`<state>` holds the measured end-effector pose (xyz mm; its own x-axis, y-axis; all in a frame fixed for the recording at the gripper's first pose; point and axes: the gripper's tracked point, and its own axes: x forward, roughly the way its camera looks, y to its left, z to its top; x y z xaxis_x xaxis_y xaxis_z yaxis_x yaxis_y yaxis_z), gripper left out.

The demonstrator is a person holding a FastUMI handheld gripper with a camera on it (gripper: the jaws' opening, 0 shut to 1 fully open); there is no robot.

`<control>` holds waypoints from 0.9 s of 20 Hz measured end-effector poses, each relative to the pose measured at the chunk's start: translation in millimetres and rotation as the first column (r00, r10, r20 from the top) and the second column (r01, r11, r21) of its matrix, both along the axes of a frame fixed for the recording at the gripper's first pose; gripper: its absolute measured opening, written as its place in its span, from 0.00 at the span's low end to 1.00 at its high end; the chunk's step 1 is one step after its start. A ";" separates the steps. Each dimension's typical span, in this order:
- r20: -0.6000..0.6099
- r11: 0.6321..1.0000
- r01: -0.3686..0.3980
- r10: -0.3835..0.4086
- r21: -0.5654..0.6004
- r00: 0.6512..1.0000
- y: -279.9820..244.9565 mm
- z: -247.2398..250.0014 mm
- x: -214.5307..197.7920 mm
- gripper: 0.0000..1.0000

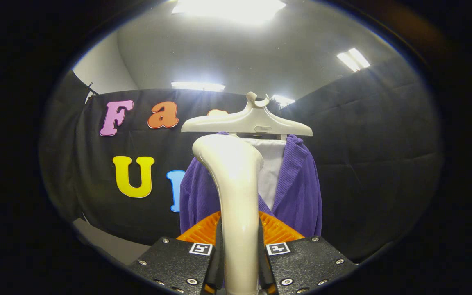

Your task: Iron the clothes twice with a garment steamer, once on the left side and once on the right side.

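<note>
A: What is the gripper (240,262) doing?

B: It is clamped on the garment steamer (236,192). Both fingers press against the steamer's pale handle, one on each side, and the handle rises straight up between them.

A: And the head of the steamer?

B: The handle curves over at the top into a rounded head, which sits just under the left arm of the hanger (247,121). From this angle I cannot tell whether the head touches the cloth or only hangs close in front of it.

A: Where is the clothing?

B: Beyond the fingers, straight ahead. A purple ribbed jacket (299,184) hangs on the hanger, open at the front, with a white garment (271,168) showing between its lapels. The steamer covers the jacket's middle-left part, so the jacket shows on both sides of the handle, more of it on the right.

A: What is the orange thing low down?

B: A ridged orange piece (279,230) just ahead of the fingers, behind the handle. It looks like part of the gripper, though the view is too cramped to be sure.

A: Anything else?

B: The ceiling lights (228,7) glare brightly overhead.
</note>
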<state>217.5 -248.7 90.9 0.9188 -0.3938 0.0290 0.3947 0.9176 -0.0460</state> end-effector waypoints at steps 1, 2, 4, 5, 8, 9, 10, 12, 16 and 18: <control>-0.007 1.000 0.003 -0.003 -0.008 1.000 -1.4 -5.0 6.1 0.33; -0.018 1.000 0.007 -0.007 -0.017 1.000 -4.4 -12.8 11.7 0.33; -0.052 1.000 0.012 -0.013 -0.018 0.999 -9.3 -30.9 20.3 0.33; -0.073 1.000 0.014 -0.015 -0.014 0.997 -11.2 -40.2 22.7 0.33; -0.114 1.000 0.021 -0.021 -0.001 0.993 -17.0 -68.0 24.9 0.33; -0.129 1.000 0.021 -0.021 -0.001 0.991 -16.8 -76.4 24.8 0.33; -0.153 1.000 0.022 -0.023 -0.005 0.988 -17.8 -87.8 22.7 0.33; -0.184 1.000 0.029 -0.031 -0.010 0.983 -23.2 -104.7 17.7 0.33; -0.235 0.999 0.051 -0.050 -0.004 0.971 -30.5 -137.8 8.2 0.33; -0.245 0.999 0.045 -0.038 0.023 0.969 -31.4 -152.2 3.7 0.33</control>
<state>221.2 -280.1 -61.2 0.8792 -0.4296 -0.2060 0.4128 0.9028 -0.1205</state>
